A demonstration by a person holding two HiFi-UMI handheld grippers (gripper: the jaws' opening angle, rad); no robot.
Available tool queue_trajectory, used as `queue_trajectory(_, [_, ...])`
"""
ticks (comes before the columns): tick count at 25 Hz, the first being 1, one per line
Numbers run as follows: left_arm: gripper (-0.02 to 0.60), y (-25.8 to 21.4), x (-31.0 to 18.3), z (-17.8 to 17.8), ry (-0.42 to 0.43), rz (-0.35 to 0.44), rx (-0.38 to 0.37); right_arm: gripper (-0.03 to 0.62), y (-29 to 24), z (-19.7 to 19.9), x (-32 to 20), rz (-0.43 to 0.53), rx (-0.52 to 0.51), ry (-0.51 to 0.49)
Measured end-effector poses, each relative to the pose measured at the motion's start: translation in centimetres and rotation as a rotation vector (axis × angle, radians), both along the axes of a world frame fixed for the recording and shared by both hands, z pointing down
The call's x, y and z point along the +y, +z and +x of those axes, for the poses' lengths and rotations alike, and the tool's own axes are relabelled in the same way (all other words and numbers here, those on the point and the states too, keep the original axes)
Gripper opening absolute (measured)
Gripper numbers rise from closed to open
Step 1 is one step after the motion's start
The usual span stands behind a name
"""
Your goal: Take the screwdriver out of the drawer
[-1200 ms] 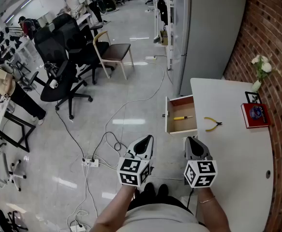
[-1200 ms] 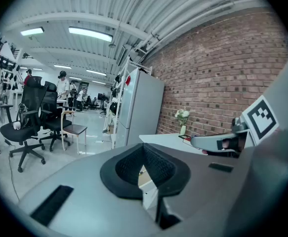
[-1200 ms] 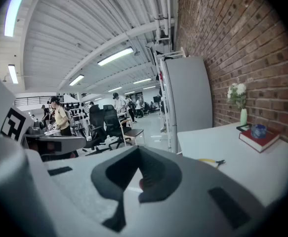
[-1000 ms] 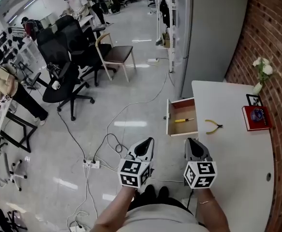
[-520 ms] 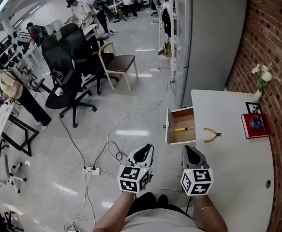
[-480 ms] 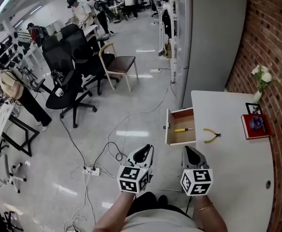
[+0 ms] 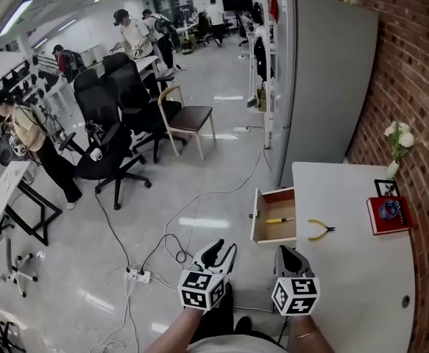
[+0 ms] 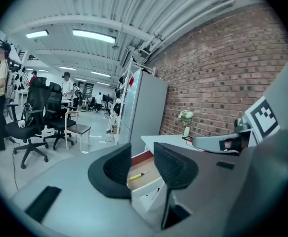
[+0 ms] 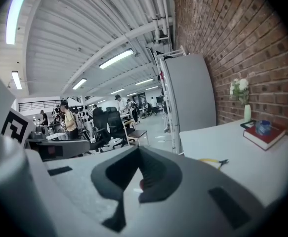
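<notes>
The yellow-handled screwdriver (image 7: 278, 220) lies in the open wooden drawer (image 7: 273, 234) that sticks out from the left side of the white table (image 7: 346, 285). Both grippers hover side by side well short of the drawer, pointing toward it. My left gripper (image 7: 222, 248) is opening, with nothing between its jaws. In the left gripper view the screwdriver (image 8: 137, 175) and drawer (image 8: 143, 159) show far off through the gap of the left gripper (image 8: 143, 154). My right gripper (image 7: 287, 252) has its jaws together and holds nothing; the right gripper (image 9: 139, 151) hides the drawer in its own view.
Yellow pliers (image 7: 321, 229) lie on the table right of the drawer, with a red book (image 7: 385, 215) and a vase of white flowers (image 7: 398, 140) by the brick wall. A tall grey cabinet (image 7: 324, 79) stands behind the table. Cables (image 7: 177, 234) cross the floor; chairs (image 7: 188, 120) and people stand farther off.
The left gripper's jaws have parted. The head view has tipped upward, so the table, drawer and both grippers sit lower in the picture.
</notes>
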State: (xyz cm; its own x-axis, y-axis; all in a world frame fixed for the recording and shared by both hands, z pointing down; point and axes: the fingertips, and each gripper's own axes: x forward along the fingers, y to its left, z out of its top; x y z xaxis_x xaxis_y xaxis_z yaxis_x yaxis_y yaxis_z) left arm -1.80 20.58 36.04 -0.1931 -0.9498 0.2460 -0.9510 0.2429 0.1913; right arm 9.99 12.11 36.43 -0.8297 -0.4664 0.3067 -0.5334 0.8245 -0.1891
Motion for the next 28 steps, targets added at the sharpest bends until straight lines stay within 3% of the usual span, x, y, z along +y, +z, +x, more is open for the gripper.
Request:
queue_trajectory(8, [0.153,1.2,-2.6,-2.6,0.000,-0.018,0.023,0.002,0.6,-2.7,-2.1,-0.024,0.007,-0.001])
queue_trajectory(15, [0.153,2.1,-7.1,-8.2,0.034,-0.021,0.037,0.002,0.6,-8.1,-5.8,-0.016,0.024,0.022])
queue_trajectory(23, [0.149,2.0,-12.8,-15.5,0.108,-0.030,0.029,0.002,0.1,-14.4,-11.1,-0.018,0.023,0.119])
queue_trajectory(28, [0.147,2.7,-16.2,-18.3,0.178,-0.045,0.019,0.002,0.4,-16.5,-13.4,0.000,0.046,0.188])
